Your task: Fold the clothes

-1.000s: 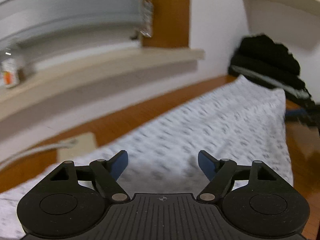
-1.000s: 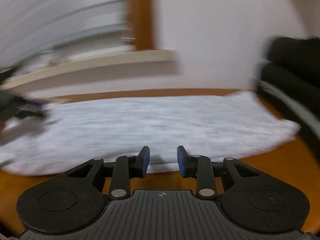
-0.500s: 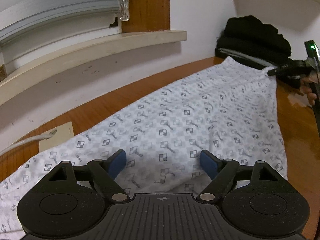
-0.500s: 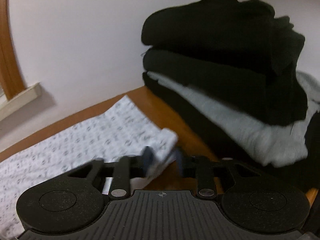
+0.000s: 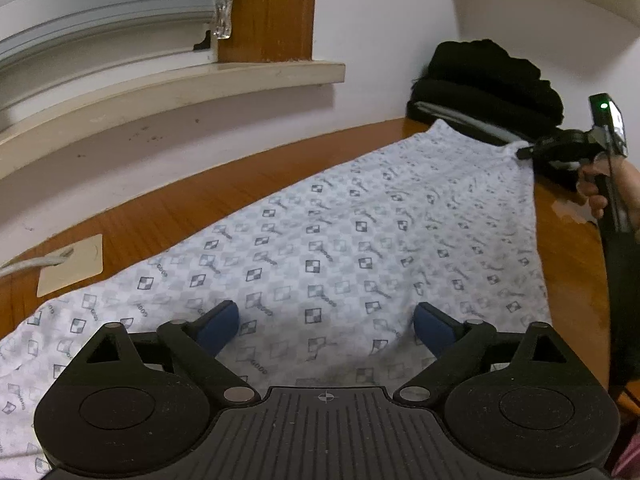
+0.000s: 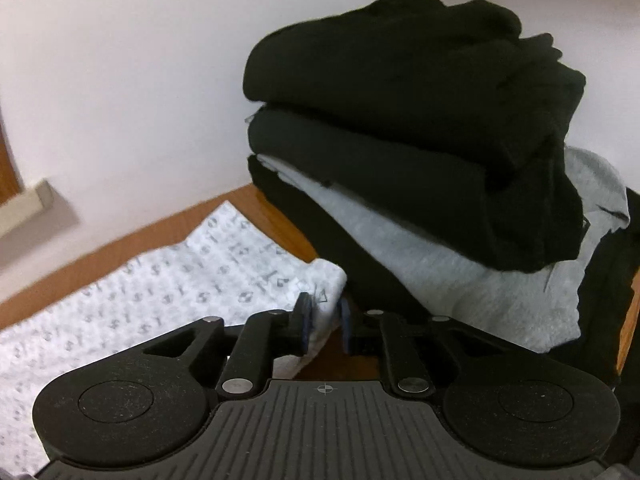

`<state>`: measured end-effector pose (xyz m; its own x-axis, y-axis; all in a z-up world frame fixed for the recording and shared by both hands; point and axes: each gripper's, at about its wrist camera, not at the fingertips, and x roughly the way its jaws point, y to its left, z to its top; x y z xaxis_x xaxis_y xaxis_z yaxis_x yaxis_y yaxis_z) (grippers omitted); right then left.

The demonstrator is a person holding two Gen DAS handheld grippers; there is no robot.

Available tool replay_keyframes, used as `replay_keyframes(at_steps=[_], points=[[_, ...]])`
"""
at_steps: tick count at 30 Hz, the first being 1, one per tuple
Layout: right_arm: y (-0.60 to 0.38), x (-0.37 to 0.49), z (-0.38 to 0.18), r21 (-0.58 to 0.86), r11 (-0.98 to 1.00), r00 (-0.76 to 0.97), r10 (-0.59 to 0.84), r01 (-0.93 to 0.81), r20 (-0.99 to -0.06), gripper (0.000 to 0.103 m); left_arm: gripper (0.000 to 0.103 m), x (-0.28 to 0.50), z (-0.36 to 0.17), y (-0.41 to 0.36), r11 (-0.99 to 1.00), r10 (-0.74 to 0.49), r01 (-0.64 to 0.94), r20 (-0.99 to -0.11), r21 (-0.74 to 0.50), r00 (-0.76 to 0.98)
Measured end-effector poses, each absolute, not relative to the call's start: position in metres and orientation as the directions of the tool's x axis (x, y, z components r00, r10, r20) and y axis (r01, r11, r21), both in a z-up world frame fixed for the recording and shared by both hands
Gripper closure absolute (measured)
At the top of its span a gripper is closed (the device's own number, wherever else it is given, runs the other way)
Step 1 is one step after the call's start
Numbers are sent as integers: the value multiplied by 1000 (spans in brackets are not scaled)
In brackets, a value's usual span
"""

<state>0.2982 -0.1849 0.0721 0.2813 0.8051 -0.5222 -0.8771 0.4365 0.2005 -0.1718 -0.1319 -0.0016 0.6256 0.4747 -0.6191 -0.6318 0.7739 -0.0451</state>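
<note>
1. Garment (image 5: 340, 240): thin white cloth with a printed grey checker pattern, lying flat along the wooden worktop (image 5: 192, 208).
2. Right gripper (image 6: 324, 320): jaws clenched on the garment's far corner (beside the stack of folded clothes (image 6: 420, 152)).
3. Left gripper (image 5: 326, 326): jaws released, above the cloth.
4. Room: white wall, pale sill (image 5: 168, 88).

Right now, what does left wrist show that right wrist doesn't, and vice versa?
Left wrist only: the left gripper, open above the patterned cloth; the blind; a beige card on the table; the whole spread of cloth.
Right wrist only: the right gripper's pads close up, shut on the cloth's corner; the pile's grey layer in detail.
Both: cloth, table, windowsill, folded pile, right gripper.
</note>
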Motion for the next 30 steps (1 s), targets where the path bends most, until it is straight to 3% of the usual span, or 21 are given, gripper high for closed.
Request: replay_keyframes(at_steps=[4,21,24,30], points=[[-199,310,80,369,362,170,871,-856,-460,84,8,-175,-2,-128,766,470,-639,-616,-72,633],[-178,309,71,324,381,148,814,-866,-562,81,7,-169,-4,-133,767,486,-641,-630,-25,606],[-178,301,79,302,363,157,829,-881,-537,96,7,-169,-4,-134,767,486,-641,-630,-25,606],[-175,256,115,262,250,109,884,-932,-455,97,7,-168,-4,-134,766,488,-642,-633,-20,601]])
